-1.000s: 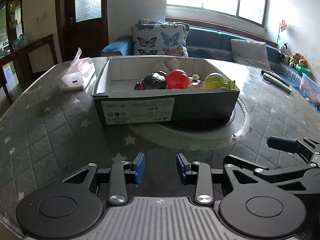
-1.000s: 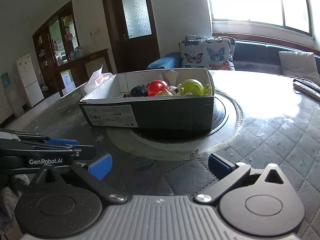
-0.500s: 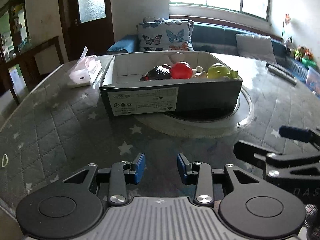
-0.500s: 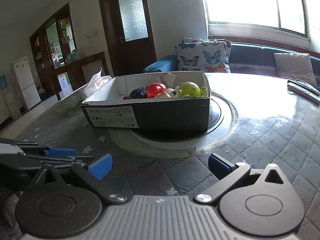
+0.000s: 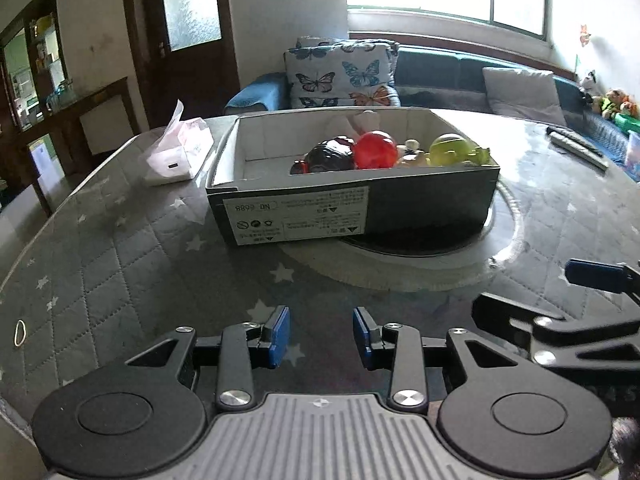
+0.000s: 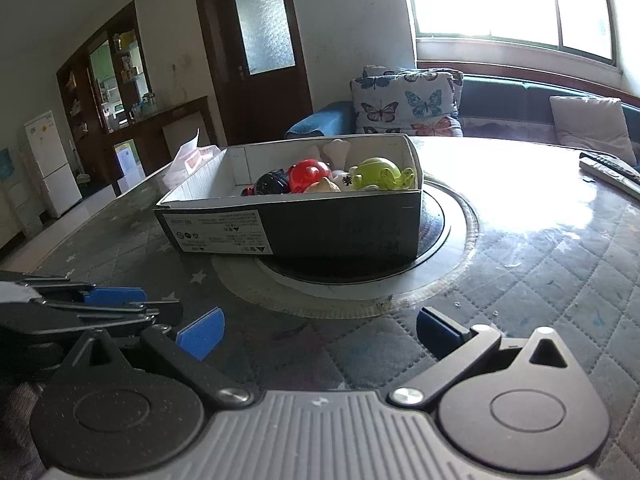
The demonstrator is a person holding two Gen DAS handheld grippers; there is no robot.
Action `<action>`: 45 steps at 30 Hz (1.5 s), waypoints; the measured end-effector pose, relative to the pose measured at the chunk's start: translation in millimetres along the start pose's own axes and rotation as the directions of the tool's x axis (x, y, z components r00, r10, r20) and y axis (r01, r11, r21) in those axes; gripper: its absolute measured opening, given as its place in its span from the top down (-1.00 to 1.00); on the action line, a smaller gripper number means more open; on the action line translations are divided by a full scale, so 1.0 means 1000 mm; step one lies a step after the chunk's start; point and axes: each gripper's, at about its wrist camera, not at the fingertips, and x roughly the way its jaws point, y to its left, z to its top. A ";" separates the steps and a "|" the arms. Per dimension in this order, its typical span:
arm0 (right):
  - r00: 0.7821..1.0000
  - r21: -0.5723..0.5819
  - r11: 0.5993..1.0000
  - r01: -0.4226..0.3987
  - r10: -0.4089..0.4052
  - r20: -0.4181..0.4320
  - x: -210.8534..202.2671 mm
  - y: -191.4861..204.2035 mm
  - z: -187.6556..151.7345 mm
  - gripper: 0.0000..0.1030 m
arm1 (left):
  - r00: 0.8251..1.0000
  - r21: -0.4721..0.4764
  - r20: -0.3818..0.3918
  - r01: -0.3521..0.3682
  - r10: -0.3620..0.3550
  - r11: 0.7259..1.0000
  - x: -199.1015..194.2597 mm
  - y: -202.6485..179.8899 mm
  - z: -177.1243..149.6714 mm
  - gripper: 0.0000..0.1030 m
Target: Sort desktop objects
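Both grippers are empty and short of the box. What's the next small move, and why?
Probably ease the right gripper forward toward the box: its jaws stand wide open and empty, and the toys, like the green one, sit at the box's right end. The left gripper can wait.

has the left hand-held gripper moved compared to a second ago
Yes. The left hand-held gripper has pulled back from the box; more table now shows before it.

Cardboard box (image 5: 432, 208), glossy toys (image 5: 376, 150).
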 end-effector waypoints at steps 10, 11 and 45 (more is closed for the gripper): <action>1.000 0.011 1.000 -0.001 0.001 -0.028 0.021 -0.008 0.012 -1.00 | 0.999 0.004 -0.047 -0.013 0.013 1.000 0.030 -0.001 0.019 0.28; 1.000 0.013 1.000 -0.001 0.001 -0.030 0.024 -0.009 0.013 -1.00 | 0.999 0.005 -0.052 -0.015 0.016 1.000 0.033 -0.001 0.021 0.28; 0.999 -0.003 1.000 -0.002 0.002 -0.049 0.040 -0.009 0.028 -1.00 | 0.998 -0.043 -0.044 -0.050 0.048 0.998 0.043 0.009 0.033 0.28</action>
